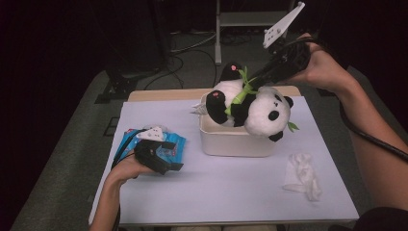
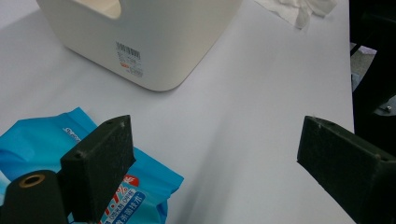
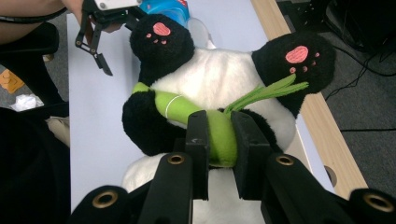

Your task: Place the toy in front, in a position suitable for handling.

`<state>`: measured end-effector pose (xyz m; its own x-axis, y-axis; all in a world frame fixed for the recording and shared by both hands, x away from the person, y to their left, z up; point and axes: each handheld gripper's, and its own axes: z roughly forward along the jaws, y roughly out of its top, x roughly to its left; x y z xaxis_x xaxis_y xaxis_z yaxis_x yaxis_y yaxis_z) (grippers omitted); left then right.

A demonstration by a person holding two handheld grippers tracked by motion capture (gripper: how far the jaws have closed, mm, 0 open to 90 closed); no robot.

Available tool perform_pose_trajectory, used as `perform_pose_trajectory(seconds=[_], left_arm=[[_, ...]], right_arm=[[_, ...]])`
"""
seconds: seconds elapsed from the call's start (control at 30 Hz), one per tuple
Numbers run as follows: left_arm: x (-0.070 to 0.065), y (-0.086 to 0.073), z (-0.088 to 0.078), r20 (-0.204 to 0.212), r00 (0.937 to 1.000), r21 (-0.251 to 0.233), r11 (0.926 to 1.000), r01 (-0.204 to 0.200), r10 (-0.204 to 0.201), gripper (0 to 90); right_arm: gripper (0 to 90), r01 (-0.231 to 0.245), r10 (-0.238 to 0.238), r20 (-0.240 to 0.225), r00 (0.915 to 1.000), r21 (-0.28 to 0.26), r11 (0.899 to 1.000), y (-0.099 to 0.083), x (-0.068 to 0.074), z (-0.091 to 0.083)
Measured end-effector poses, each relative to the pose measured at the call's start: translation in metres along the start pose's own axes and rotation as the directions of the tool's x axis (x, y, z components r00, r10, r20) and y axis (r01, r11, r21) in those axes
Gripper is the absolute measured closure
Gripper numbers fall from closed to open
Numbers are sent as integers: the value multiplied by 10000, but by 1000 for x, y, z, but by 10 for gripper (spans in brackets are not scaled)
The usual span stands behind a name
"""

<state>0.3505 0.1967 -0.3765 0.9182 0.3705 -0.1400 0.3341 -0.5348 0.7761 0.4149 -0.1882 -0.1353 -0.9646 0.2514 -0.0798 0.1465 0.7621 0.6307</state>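
Note:
A black-and-white panda plush [image 1: 260,108] hangs tilted over a cream plastic bin [image 1: 231,142], its lower body dipping into the bin. My right gripper [image 1: 255,82] comes in from the back right and is shut on the plush's green bamboo stalk [image 3: 180,107]; the jaws [image 3: 219,135] pinch the stalk against the white belly [image 3: 219,79]. My left gripper [image 1: 175,155] rests low at the table's left, open, with nothing between its pads [image 2: 217,140]. A blue wet-wipe pack [image 2: 42,140] lies under and beside its left jaw.
A crumpled white tissue [image 1: 303,175] lies at the right of the pale table top [image 1: 231,187]. The bin's labelled wall [image 2: 154,42] stands ahead of the left gripper. A wooden strip [image 3: 322,140] edges the table's far side; dark floor and cables lie beyond.

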Motion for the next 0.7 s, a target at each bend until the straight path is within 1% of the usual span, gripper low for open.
perform_pose_trajectory(seconds=[0.2,0.33,0.47,0.57,0.7], left_arm=[[0,-1,1,-16,10000,64,10000,18,-18,101],[-1,0,0,46,10000,24,10000,-86,86,102],[-2,1,0,72,9999,42,9999,-105,105,101],[-3,3,1,126,9998,-25,9999,-144,144,101],[-3,3,1,128,9998,10,9999,-142,142,101]], right_arm=[[775,-82,82,7,10000,22,10000,1,-10,4],[774,-286,286,31,9996,-84,9996,0,-20,8],[775,-351,351,59,9994,15,9994,-1,-26,11],[774,-432,432,54,9991,107,9990,-3,-33,16],[774,-530,530,-30,9986,129,9985,-4,-39,22]])
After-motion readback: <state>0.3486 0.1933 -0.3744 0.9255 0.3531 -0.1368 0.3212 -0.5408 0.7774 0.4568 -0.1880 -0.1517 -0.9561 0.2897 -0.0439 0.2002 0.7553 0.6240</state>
